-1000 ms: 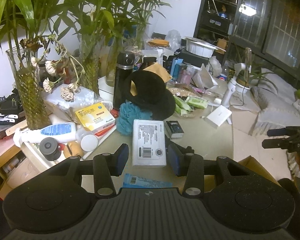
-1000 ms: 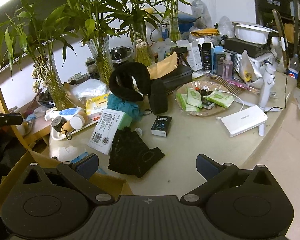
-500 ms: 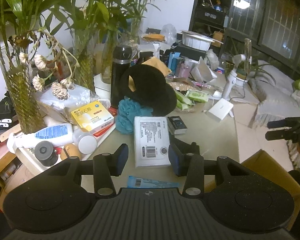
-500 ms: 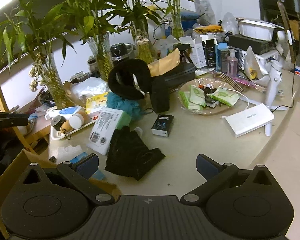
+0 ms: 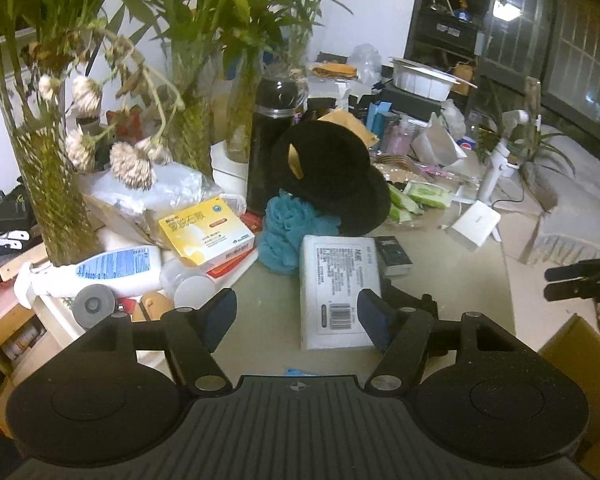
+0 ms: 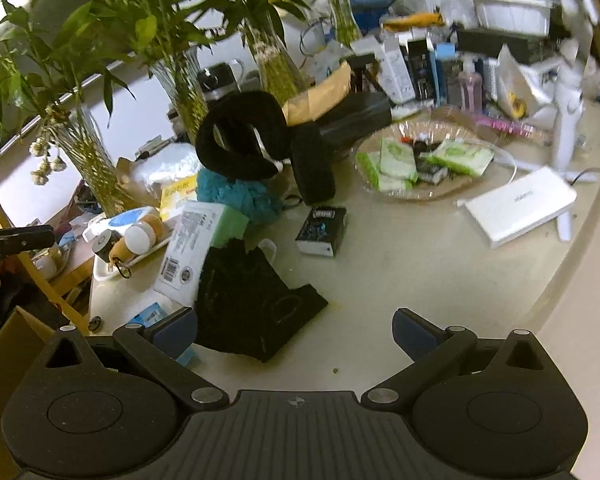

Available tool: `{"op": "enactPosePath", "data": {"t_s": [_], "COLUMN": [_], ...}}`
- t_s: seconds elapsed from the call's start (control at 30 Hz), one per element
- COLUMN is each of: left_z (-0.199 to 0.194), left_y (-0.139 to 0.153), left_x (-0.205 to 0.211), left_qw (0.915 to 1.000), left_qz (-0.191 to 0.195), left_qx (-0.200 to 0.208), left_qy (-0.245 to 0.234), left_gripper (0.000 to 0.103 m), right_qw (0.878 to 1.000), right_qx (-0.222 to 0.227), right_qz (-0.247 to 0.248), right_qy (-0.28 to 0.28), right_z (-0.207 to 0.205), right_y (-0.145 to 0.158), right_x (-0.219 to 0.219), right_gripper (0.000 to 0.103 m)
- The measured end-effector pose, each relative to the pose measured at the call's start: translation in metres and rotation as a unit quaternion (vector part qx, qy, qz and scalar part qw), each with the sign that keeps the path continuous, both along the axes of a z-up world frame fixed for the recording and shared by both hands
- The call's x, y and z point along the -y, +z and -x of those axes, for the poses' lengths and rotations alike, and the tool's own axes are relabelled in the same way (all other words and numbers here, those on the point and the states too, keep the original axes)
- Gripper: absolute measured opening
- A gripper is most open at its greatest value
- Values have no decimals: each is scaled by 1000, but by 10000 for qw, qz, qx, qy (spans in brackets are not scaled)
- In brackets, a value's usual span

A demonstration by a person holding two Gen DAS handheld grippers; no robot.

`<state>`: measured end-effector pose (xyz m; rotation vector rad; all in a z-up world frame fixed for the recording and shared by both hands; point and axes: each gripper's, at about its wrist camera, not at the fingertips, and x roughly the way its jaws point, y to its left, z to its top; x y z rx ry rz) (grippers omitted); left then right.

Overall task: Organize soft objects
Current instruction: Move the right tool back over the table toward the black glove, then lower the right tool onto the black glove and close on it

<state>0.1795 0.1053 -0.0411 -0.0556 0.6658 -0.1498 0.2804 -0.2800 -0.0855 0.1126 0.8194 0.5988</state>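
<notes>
— Both grippers are held over the cluttered table (image 6: 400, 280). How are the jaws seen to stand?

— On the left gripper (image 5: 298, 314) the jaws are seen apart and have just been opening; nothing is pressed by the pads. The near end of a white pack (image 5: 336, 286) lying flat on the table is framed between them, though contact cannot be told. On the right gripper (image 6: 294, 334) the jaws are spread wide, and nothing is gripped.

— Where are the soft things found?

— A black glove (image 6: 256, 300) is laid flat on the table just ahead of the right gripper's left finger, its far edge overlapping the white pack (image 6: 196, 240). A black neck pillow (image 5: 332, 172) is propped upright further back, and a teal bath sponge (image 5: 292, 232) is tucked against its base, touching the far end of the pack.

— And beside them?

— A yellow box (image 5: 208, 232) and a white bottle (image 5: 100, 270) are seen to the left. A small dark box (image 6: 322, 230) is set near the glove, and a glass dish (image 6: 420, 164) of green packets is placed further right. A cardboard box (image 6: 12, 344) is glimpsed at the left edge of the right view.
</notes>
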Motion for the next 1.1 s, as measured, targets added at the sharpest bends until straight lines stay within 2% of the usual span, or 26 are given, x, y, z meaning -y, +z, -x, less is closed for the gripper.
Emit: {"op": "enactPosePath", "data": {"t_s": [0.4, 0.6, 1.1], "left_z": [-8, -9, -8], "left_y": [-24, -28, -34], "left_x": [-8, -7, -14], "left_qw": [9993, 9989, 9981], "left_qz": [331, 439, 563], "left_qx": [-197, -144, -147], "left_qy": [34, 39, 226], "left_gripper": [66, 66, 66], "right_qw": [9989, 9983, 9972], "right_qx": [-321, -365, -329], "right_qz": [-54, -136, -64], "right_qy": [343, 441, 673], "right_z": [-35, -49, -65], "right_y": [-44, -60, -82], "right_x": [-18, -30, -49], "right_gripper": [95, 94, 94]}}
